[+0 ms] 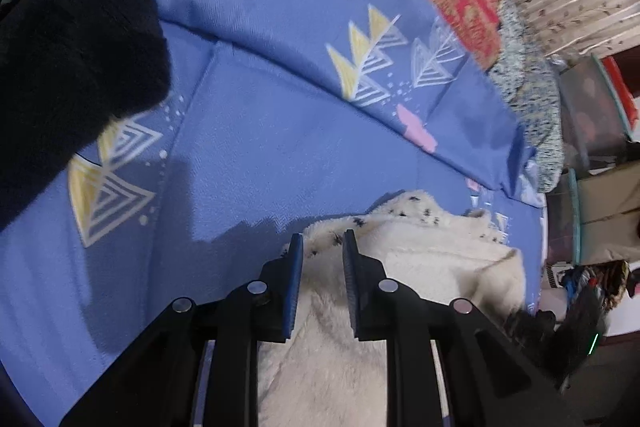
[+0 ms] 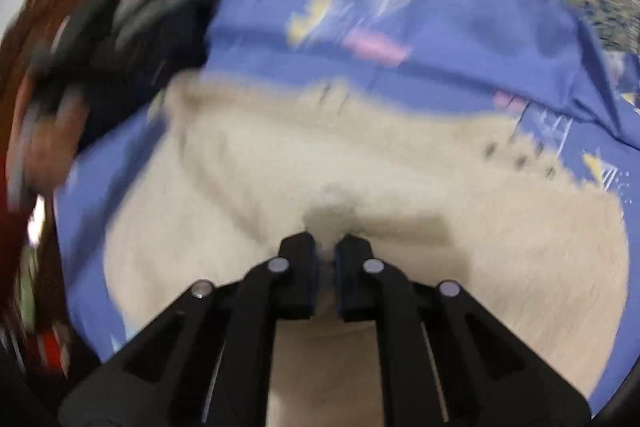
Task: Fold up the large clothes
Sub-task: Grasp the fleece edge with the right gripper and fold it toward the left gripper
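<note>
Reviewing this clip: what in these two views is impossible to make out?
- Right wrist view: motion blur smears everything; whether the right hand-held gripper pinches the cream fleece is unclear.
- Left wrist view: the left hand-held gripper covers the fleece's near part.
- Left wrist view: the dark garment is cut off by the edge.

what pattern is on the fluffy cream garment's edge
Small black flecks on the cream fleece garment, clearest in the left wrist view.

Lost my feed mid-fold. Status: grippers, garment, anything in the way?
Left gripper open over cream fleece garment. Right gripper nearly shut on the fleece; view blurred. Fleece lies on blue sheet. Dark garment off to the side, clear.
</note>
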### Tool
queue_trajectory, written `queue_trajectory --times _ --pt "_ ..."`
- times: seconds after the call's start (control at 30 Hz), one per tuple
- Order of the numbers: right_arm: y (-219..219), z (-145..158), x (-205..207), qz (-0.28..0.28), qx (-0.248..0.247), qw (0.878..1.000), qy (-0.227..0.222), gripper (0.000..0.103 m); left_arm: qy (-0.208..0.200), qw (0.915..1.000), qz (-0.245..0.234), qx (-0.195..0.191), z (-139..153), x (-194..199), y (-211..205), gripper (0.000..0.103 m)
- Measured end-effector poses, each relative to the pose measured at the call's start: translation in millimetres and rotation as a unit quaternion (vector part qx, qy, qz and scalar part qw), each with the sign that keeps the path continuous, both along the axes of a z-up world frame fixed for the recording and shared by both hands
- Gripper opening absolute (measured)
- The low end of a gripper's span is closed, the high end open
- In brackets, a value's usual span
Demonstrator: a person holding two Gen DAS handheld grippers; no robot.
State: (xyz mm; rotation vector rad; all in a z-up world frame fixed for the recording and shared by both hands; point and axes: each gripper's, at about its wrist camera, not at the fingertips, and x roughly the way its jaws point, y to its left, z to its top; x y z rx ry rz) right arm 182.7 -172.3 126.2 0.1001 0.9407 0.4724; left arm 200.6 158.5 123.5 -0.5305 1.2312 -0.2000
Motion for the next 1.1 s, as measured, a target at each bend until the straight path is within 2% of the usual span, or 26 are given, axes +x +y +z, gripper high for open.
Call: queue_trajectory --times 0.03,0.1,0.13,0.17,0.2,0.23,0.3,0.33,0.37,0.43,0.5,0.6,0.63,0.67,0.7,0.73,0.77,0.83,0.9,0.93,0.97,1.0,1.07,1.1 --pt "-14.1 10.5 9.8 -0.037 0.037 0.998 -0.030 0.007 -0.009 1.0000 -0.002 -0.002 4.1 -2.9 2.5 0.043" --pt "-24.6 5.9 24.5 -0.095 0.035 0.994 -0.041 0.012 -0.022 0.9997 0.000 0.005 9.5 -6.5 6.4 0.043" --pt "-24.6 -3.6 30.9 -0.105 0.028 0.994 -0.025 0.025 -0.023 0.9997 0.002 0.012 10.0 -7.1 7.2 0.043" --pt "-23.0 -20.1 37.4 -0.098 0.012 0.995 0.016 0.047 -0.022 0.9996 0.004 0.015 10.1 -8.0 8.7 0.043" --pt "-21.8 -34.1 39.8 -0.086 -0.014 0.995 0.057 0.051 -0.020 0.9997 0.006 0.010 10.0 -9.8 9.5 0.043" --pt "-27.7 -36.5 34.7 -0.082 -0.020 0.994 0.064 0.051 -0.019 0.9998 0.006 0.002 11.0 -12.1 10.2 0.043" --pt "-54.7 -18.7 16.3 -0.095 0.026 0.995 0.031 0.054 -0.033 0.9993 -0.006 -0.015 17.0 -18.7 6.9 0.043" --pt "-70.0 -7.9 8.4 -0.105 0.042 0.993 0.019 0.062 -0.043 0.9989 -0.016 -0.011 21.2 -22.3 2.4 0.043" --pt "-94.4 7.8 -5.9 -0.127 0.052 0.990 -0.007 0.066 -0.051 0.9984 -0.022 -0.005 23.1 -24.9 -1.5 0.043" --pt "-128.6 27.5 -29.6 -0.167 0.021 0.984 -0.051 0.070 -0.066 0.9970 -0.038 0.015 22.1 -32.4 -12.0 0.046" --pt "-154.7 28.8 -45.2 -0.192 -0.035 0.979 -0.054 0.070 -0.061 0.9966 -0.044 0.034 11.1 -36.3 -20.6 0.047" --pt "-165.9 6.7 -51.4 -0.181 -0.034 0.983 -0.002 0.070 -0.031 0.9979 -0.046 0.033 -10.5 -36.1 -31.2 0.047" --pt "-159.6 -1.3 -51.9 -0.164 -0.038 0.986 0.013 0.055 -0.026 0.9981 -0.044 0.035 -15.2 -35.2 -34.5 0.047" --pt "-153.7 -6.4 -54.0 -0.152 -0.057 0.987 0.023 0.009 -0.024 0.9980 -0.043 0.040 -19.1 -33.9 -38.4 0.047" --pt "-152.0 -11.4 -49.1 -0.154 -0.070 0.985 0.025 0.006 -0.022 0.9977 -0.041 0.049 -22.6 -31.7 -42.9 0.047" --pt "-155.8 -7.3 -53.5 -0.169 -0.066 0.983 0.012 0.005 -0.021 0.9974 -0.038 0.057 -25.1 -29.1 -46.8 0.047" --pt "-170.6 4.9 -63.1 -0.202 -0.039 0.978 -0.017 0.005 -0.021 0.9968 -0.035 0.069 -27.4 -25.7 -51.5 0.047" --pt "-201.8 14.1 -73.6 -0.274 -0.024 0.960 -0.040 0.005 -0.016 0.9956 -0.026 0.089 -32.3 -17.9 -57.1 0.047" --pt "-212.8 -6.9 -64.8 -0.295 -0.045 0.954 -0.005 0.006 -0.002 0.9947 -0.021 0.101 -42.1 -5.3 -64.7 0.047" --pt "-211.0 -25.6 -57.4 -0.280 -0.065 0.957 0.034 0.009 0.003 0.9937 -0.017 0.111 -46.0 0.4 -68.6 0.047" --pt "-207.0 -39.0 -53.2 -0.265 -0.088 0.958 0.061 0.017 0.003 0.9920 -0.011 0.125 -47.2 4.9 -72.3 0.047" --pt "-203.5 -41.2 -55.2 -0.262 -0.107 0.957 0.058 0.023 0.001 0.9911 -0.010 0.133 -46.0 6.9 -74.3 0.047" --pt "-203.2 -23.4 -69.4 -0.287 -0.109 0.952 0.009 0.055 -0.012 0.9907 -0.010 0.135 -32.8 6.3 -77.7 0.047" --pt "-205.1 -9.1 -80.5 -0.295 -0.074 0.953 -0.020 0.056 -0.023 0.9919 -0.010 0.124 -25.3 3.6 -76.0 0.047"
